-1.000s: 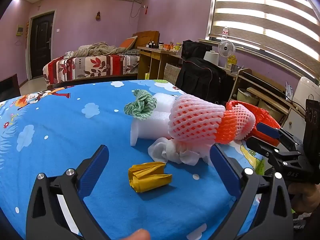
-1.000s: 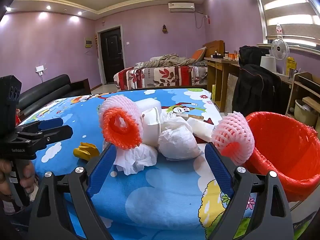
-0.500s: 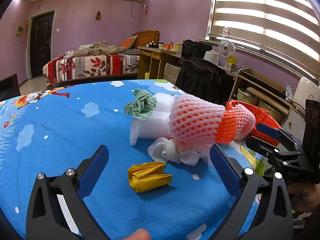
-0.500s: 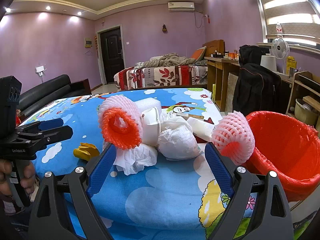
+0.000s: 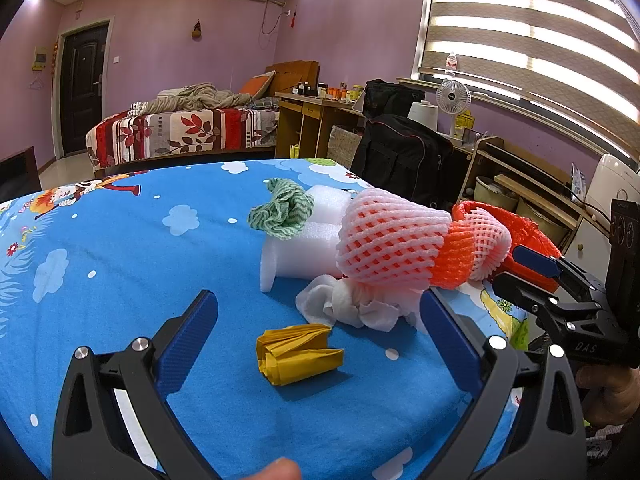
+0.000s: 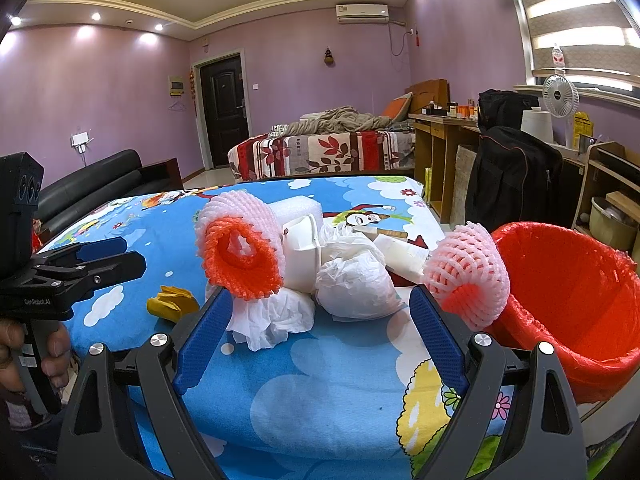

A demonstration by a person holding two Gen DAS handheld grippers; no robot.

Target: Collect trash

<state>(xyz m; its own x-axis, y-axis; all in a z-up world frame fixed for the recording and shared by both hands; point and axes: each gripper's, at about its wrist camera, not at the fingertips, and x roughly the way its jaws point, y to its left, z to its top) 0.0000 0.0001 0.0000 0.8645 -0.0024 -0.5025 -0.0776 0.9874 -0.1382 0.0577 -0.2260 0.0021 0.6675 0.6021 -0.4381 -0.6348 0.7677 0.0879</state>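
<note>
A pile of trash lies on the blue cartoon tablecloth (image 5: 120,264): a pink-and-orange foam net (image 5: 394,250), white foam blocks (image 5: 298,254), a green cloth (image 5: 282,214), crumpled white tissue (image 5: 348,306) and a yellow crumpled wrapper (image 5: 298,354). My left gripper (image 5: 320,336) is open and empty, just short of the yellow wrapper. My right gripper (image 6: 320,330) is open and empty before the tissue (image 6: 272,318) and a white bag (image 6: 354,286). A second foam net (image 6: 466,274) leans on the red-lined bin (image 6: 568,296).
The bin stands at the table's right edge. A black bag on a chair (image 5: 400,160), a wooden desk (image 5: 308,120) and shelves stand behind the table. A bed (image 6: 320,150) and a black sofa (image 6: 96,184) are farther back.
</note>
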